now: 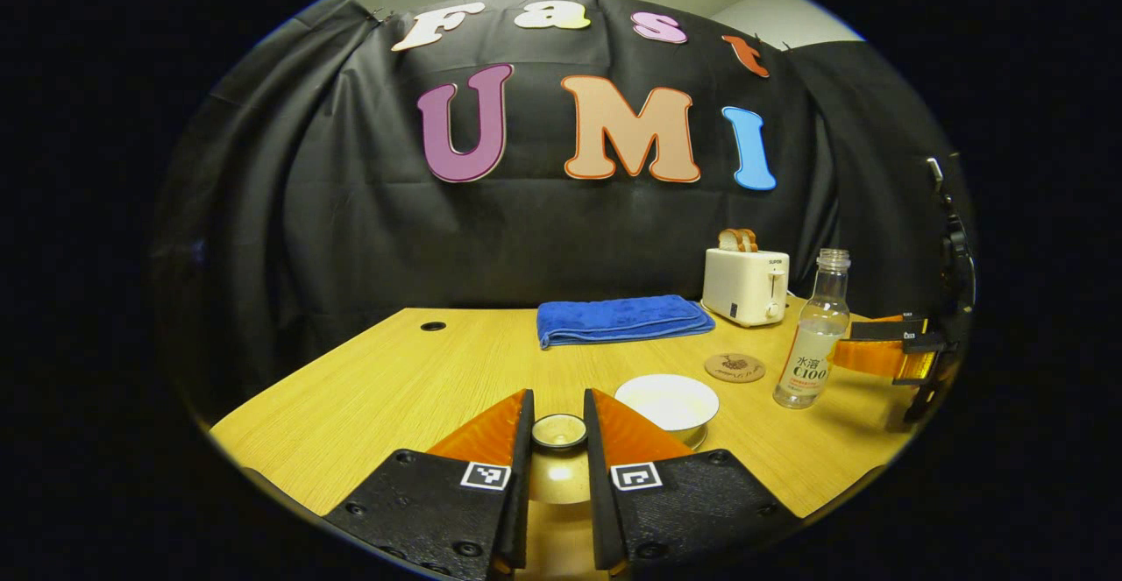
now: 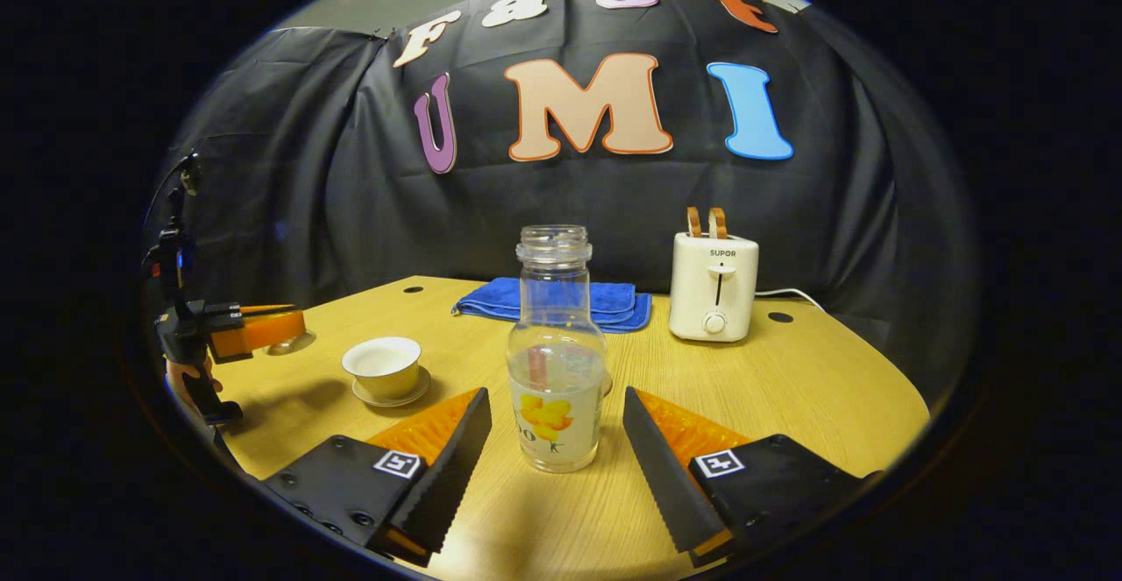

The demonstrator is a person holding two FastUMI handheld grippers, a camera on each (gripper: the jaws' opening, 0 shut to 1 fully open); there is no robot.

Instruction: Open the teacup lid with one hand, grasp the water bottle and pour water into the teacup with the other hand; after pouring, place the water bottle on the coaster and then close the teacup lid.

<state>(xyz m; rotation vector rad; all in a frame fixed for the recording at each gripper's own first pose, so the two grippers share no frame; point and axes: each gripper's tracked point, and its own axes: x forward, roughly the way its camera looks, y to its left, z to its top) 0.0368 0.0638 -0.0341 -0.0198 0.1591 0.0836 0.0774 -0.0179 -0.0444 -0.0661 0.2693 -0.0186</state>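
Observation:
My left gripper [image 1: 559,407] is shut on the knob of the teacup lid [image 1: 558,431], holding it off the cup and to its left. The open white teacup [image 1: 668,400] stands on its saucer just right of my fingers. Farther off, the same gripper [image 2: 256,329] holds the lid [image 2: 289,344] left of the teacup [image 2: 382,365]. The clear water bottle [image 2: 556,362], uncapped and partly filled, stands upright between the open fingers of my right gripper [image 2: 556,399], which do not touch it. The round brown coaster [image 1: 734,367] lies left of the bottle [image 1: 812,336]; my right gripper [image 1: 887,351] shows beside the bottle.
A folded blue towel [image 1: 621,318] lies at the back of the wooden table [image 1: 394,388]. A white toaster [image 1: 747,285] with bread in it stands at the back right, its cord trailing behind. A hand [image 2: 186,379] holds the left gripper near the table's left edge.

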